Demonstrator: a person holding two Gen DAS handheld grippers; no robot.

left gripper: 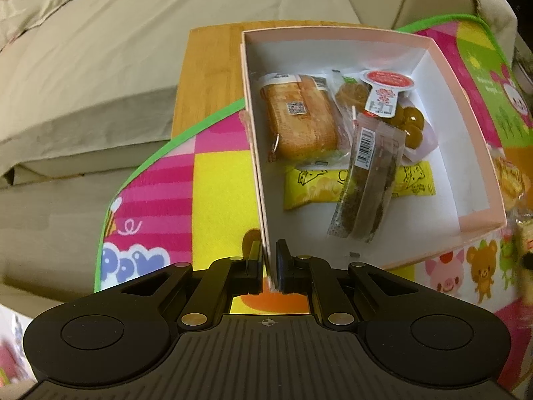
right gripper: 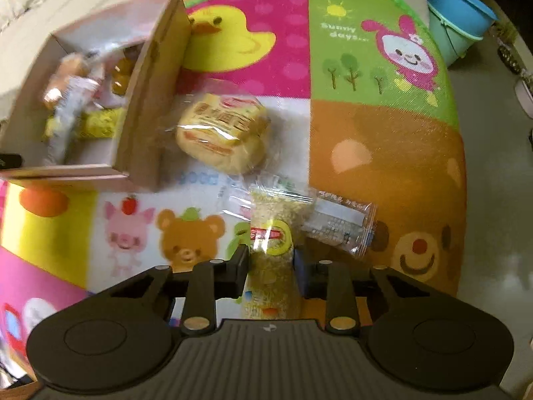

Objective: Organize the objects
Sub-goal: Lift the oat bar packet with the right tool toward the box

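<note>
A pink cardboard box [left gripper: 476, 223] stands on a colourful play mat [left gripper: 220, 180]. It holds several wrapped snacks: a bread pack [left gripper: 299, 123], a yellow packet [left gripper: 313, 186] and a long dark bar [left gripper: 366, 183]. My left gripper [left gripper: 269, 260] is shut on the box's near left wall. In the right wrist view the box [right gripper: 146, 106] is at the left. My right gripper [right gripper: 270, 260] is shut on a yellow-grained snack packet [right gripper: 271, 233]. A wrapped sandwich bun [right gripper: 223, 133] and a clear wrapped bar [right gripper: 339, 226] lie on the mat beside it.
The mat lies over a wooden board [left gripper: 213, 66] beside beige cushions [left gripper: 100, 66]. A blue and green bucket [right gripper: 459, 30] stands past the mat's far right edge.
</note>
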